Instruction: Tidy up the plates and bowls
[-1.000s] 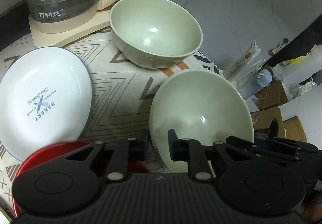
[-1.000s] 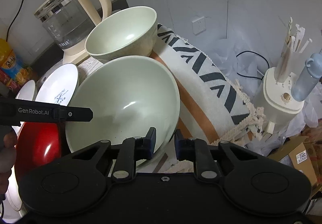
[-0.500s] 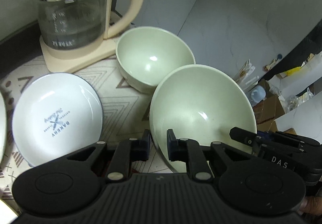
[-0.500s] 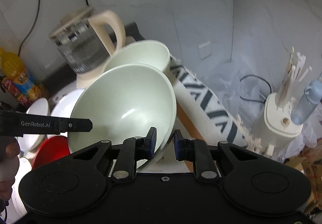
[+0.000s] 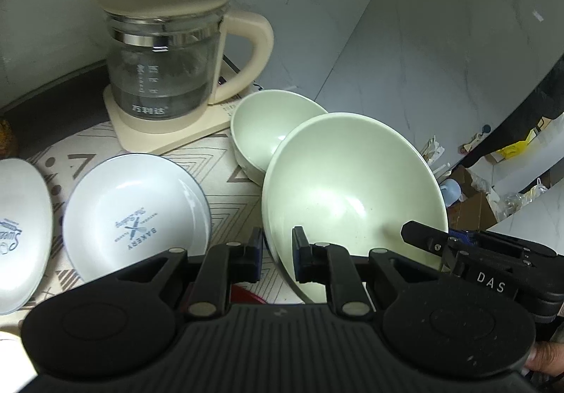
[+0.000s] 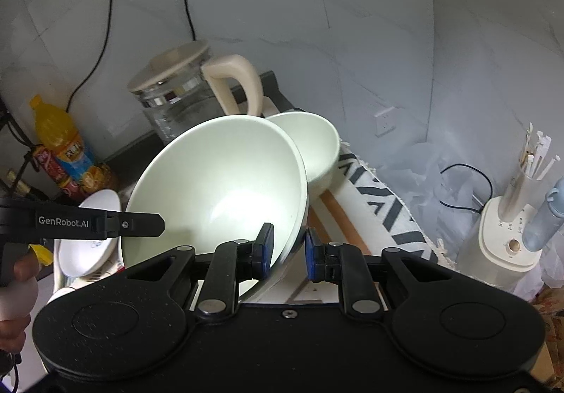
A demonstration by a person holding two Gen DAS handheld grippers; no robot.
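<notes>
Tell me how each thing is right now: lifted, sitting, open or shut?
Large green bowl: lifted, tilted, rim pinched by both claws.
Small green bowl: sitting upright, empty.
Bakery plate: lying flat, empty.
Glass kettle: on its base, lid on.
Left claw: shut on the bowl's rim.
Right claw: shut on the bowl's rim.

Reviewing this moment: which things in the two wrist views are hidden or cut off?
- Left wrist: red dish, nearly all hidden behind the left gripper.
- Left wrist: white printed plate, cut by the left edge.
- Right wrist: far pale green bowl, partly behind the held large pale green bowl.
- Right wrist: right gripper grips the held bowl's rim.
</notes>
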